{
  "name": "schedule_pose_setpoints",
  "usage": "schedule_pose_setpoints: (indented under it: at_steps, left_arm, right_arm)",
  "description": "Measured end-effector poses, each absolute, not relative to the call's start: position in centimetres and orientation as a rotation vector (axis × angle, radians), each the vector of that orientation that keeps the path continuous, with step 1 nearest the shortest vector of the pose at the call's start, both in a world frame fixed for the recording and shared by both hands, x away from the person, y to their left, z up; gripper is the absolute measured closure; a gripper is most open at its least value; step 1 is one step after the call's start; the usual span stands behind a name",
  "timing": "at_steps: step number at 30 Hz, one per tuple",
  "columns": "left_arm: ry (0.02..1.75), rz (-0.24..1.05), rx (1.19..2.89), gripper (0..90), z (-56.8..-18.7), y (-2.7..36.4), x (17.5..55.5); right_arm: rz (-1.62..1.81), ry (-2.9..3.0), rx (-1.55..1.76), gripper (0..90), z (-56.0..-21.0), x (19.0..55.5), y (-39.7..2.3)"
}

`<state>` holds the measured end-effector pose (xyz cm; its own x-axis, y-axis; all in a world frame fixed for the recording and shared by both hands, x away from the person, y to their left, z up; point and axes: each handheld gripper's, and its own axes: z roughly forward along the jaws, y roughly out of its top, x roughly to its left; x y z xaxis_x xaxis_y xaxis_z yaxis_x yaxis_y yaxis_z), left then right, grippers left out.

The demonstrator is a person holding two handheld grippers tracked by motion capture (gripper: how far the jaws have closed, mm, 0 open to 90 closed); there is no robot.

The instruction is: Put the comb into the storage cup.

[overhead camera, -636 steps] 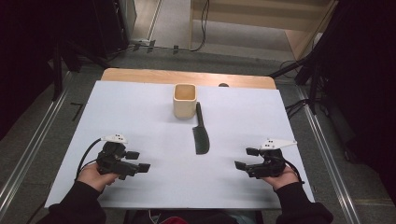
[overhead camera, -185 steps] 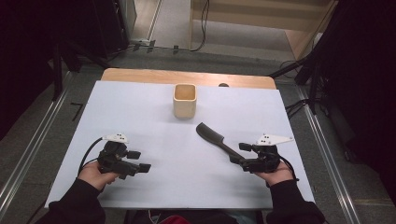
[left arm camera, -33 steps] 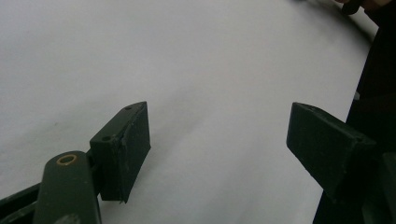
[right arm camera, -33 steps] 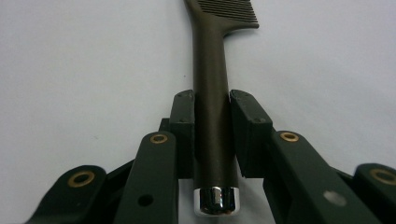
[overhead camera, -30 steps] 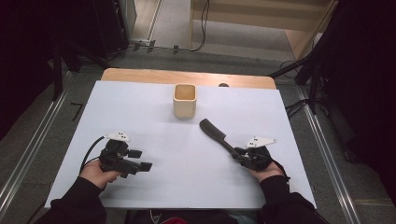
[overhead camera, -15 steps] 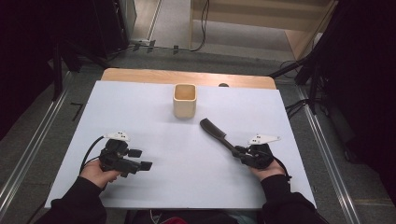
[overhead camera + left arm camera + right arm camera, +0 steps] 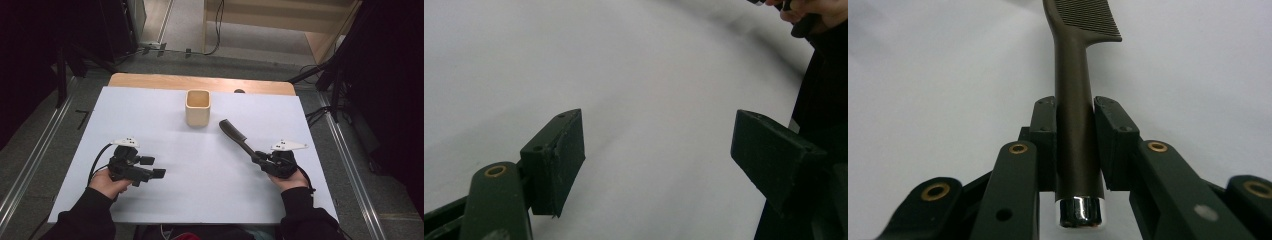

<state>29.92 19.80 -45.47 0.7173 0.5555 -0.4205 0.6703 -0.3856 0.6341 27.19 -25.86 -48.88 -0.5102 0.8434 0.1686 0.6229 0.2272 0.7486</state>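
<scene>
A dark brown comb [image 7: 236, 137], fine-toothed with a chrome-capped handle, angles toward the square wooden cup [image 7: 198, 107], seemingly lifted off the white table.

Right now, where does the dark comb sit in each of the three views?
High view: the comb lies right of centre, angled from near the wooden cup down to the right hand-held gripper, shut on its handle.
Left gripper view: the comb cannot be made out; open jaws over the white table.
Right gripper view: comb at centre, handle clamped.
Shared landmark: the white table.
</scene>
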Motion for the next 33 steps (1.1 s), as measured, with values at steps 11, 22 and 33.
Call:
schedule_pose_setpoints:
  at_steps: [11,22,33]
  left_arm:
    - [0.945,-0.173,2.073,21.7,-44.8,18.4,30.6]
    - [0.961,-0.193,2.067,21.8,-44.0,16.4,32.0]
    - [0.980,-0.203,2.041,22.1,-43.2,15.7,33.1]
  right_arm:
    - [1.175,2.184,1.394,70.3,-47.8,27.2,-25.3]
    - [1.171,2.132,1.457,70.3,-46.5,26.8,-24.9]
    - [1.121,2.068,1.493,70.3,-45.5,26.2,-24.3]
